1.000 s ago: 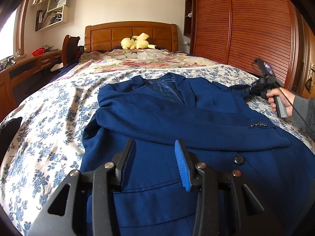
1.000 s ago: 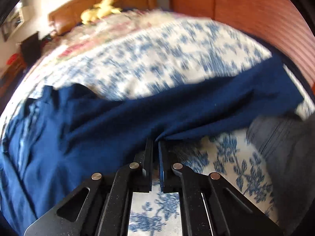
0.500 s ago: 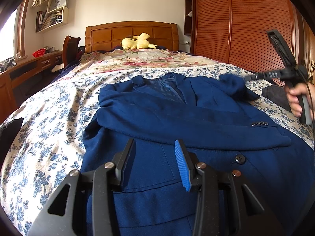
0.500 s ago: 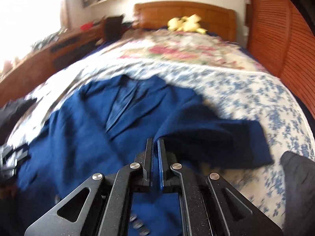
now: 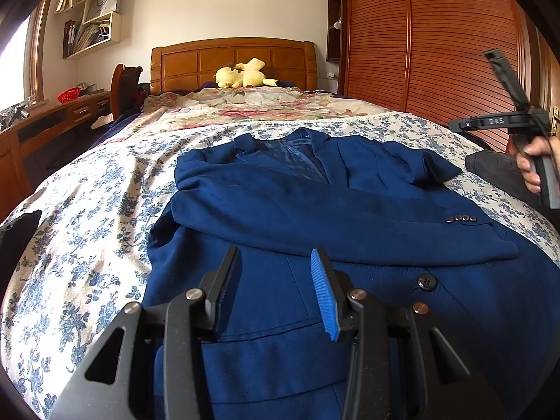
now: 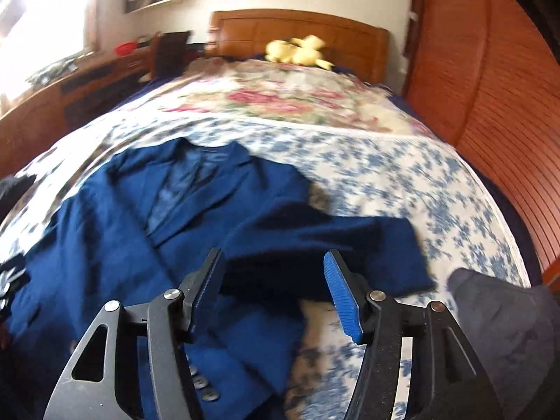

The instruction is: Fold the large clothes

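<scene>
Now right gripper (image 6: 273, 290) jaws opening above blue jacket (image 5: 315, 217), nothing between; left gripper (image 5: 276, 290) jaws parted, empty

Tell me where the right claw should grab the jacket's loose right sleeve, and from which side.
Grip the cuff end of the right sleeve, coming in from the bed's right edge. The cuff lies flat on the floral bedspread past the blue jacket body, so its edge is free. The right claw, jaws opening with nothing between them, is already above it.
</scene>
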`<act>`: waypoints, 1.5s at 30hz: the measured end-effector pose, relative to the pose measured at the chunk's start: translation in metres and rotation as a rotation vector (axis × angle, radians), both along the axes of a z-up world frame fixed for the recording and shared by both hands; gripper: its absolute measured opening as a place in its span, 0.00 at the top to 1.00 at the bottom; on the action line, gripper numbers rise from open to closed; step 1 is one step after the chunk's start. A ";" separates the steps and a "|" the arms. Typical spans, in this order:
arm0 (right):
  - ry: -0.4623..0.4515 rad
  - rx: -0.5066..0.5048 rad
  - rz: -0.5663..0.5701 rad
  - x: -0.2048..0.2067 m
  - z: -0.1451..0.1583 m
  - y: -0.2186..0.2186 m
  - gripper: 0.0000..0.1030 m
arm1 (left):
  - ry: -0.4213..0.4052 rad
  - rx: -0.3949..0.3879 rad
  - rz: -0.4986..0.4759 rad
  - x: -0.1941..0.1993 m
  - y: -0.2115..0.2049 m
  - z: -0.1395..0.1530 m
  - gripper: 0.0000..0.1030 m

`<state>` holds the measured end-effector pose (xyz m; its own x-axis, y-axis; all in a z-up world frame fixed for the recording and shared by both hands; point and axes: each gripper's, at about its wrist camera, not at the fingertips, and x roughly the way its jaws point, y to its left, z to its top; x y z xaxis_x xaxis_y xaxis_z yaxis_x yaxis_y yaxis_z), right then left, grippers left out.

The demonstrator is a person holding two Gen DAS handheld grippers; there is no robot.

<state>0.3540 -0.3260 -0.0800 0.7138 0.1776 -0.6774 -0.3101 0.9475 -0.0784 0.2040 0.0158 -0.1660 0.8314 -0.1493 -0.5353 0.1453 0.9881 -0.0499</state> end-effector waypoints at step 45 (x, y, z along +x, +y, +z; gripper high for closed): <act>-0.083 0.088 -0.121 0.043 0.018 -0.019 0.99 | -0.004 0.002 -0.002 -0.003 0.000 0.002 0.62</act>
<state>0.3966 -0.3449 -0.0623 0.7863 0.1426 -0.6012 -0.1891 0.9819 -0.0144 0.2006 0.0154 -0.1638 0.8331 -0.1501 -0.5323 0.1476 0.9879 -0.0475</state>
